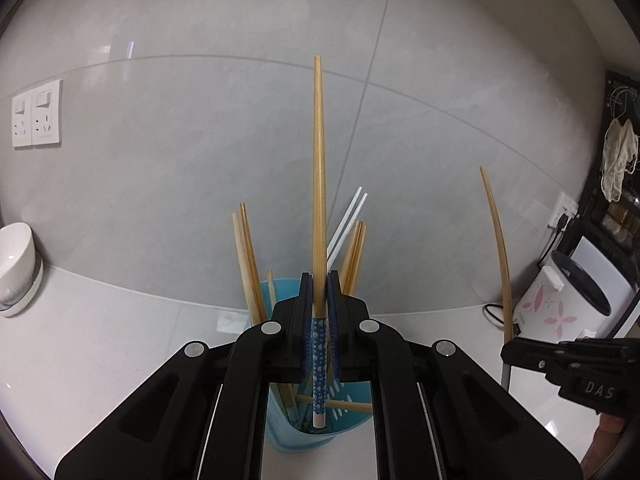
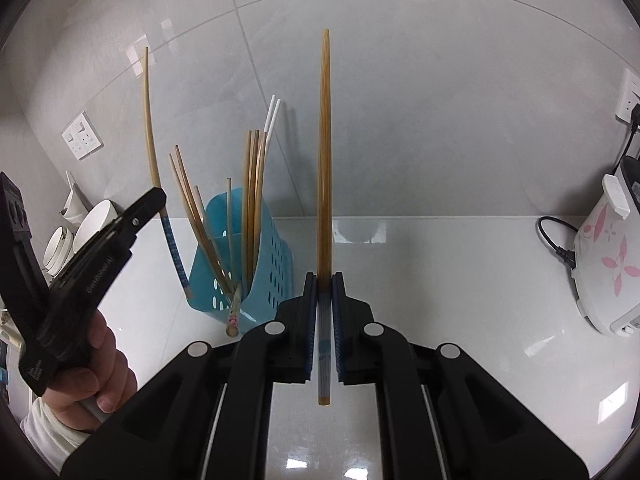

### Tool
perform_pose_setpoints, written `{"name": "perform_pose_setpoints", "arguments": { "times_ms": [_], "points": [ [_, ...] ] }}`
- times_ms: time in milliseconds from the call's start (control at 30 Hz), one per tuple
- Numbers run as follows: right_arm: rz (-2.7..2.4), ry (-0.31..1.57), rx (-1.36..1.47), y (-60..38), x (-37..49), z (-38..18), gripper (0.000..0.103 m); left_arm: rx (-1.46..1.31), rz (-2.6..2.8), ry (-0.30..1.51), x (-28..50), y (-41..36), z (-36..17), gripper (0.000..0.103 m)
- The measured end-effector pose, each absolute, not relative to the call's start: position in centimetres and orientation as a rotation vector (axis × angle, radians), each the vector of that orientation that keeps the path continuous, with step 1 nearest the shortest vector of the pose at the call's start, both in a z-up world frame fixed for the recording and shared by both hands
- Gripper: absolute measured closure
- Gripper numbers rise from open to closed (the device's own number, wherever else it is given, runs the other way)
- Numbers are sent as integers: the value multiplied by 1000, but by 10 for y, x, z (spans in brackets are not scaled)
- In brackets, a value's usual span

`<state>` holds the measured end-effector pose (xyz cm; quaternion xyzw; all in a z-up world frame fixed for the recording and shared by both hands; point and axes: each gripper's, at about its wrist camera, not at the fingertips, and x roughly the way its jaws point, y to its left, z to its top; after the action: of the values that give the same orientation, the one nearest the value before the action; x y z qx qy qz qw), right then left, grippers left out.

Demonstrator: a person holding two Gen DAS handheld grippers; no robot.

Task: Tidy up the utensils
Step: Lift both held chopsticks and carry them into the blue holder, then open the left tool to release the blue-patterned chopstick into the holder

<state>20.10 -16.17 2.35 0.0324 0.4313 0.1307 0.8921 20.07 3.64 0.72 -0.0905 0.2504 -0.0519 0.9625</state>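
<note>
In the left wrist view my left gripper (image 1: 320, 280) is shut on a wooden chopstick (image 1: 319, 168) with a blue dotted handle, its thin tip pointing up. Right under it stands the blue perforated holder (image 1: 280, 424) with several wooden chopsticks and two white ones leaning in it. In the right wrist view my right gripper (image 2: 324, 278) is shut on a plain wooden chopstick (image 2: 324, 152), to the right of the holder (image 2: 276, 264) and apart from it. There the left gripper (image 2: 158, 196), held by a hand, grips its blue-handled chopstick (image 2: 149, 120) beside the holder.
A white counter (image 2: 460, 280) meets a grey tiled wall. White bowls (image 2: 94, 222) stand at the left, a flowered rice cooker (image 2: 608, 264) with a black cable at the right. Wall sockets (image 1: 36, 114) sit on the left.
</note>
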Motion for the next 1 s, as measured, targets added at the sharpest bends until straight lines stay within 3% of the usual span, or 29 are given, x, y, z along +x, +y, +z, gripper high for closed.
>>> {"name": "perform_pose_setpoints", "arguments": {
  "times_ms": [700,833,900,967,1000],
  "points": [
    [305,879,62,-151,210,31,96,-141,-109,574,218,28,-22,94],
    [310,864,67,-153,207,37,96,-136,-93,588,213,31,-16,74],
    [314,848,71,-153,204,43,96,-129,-82,595,208,33,-12,70],
    [318,828,75,-152,202,50,96,-125,-67,612,204,37,-9,56],
    [321,815,76,-152,200,55,96,-131,-61,617,200,40,-6,54]
  ]
}}
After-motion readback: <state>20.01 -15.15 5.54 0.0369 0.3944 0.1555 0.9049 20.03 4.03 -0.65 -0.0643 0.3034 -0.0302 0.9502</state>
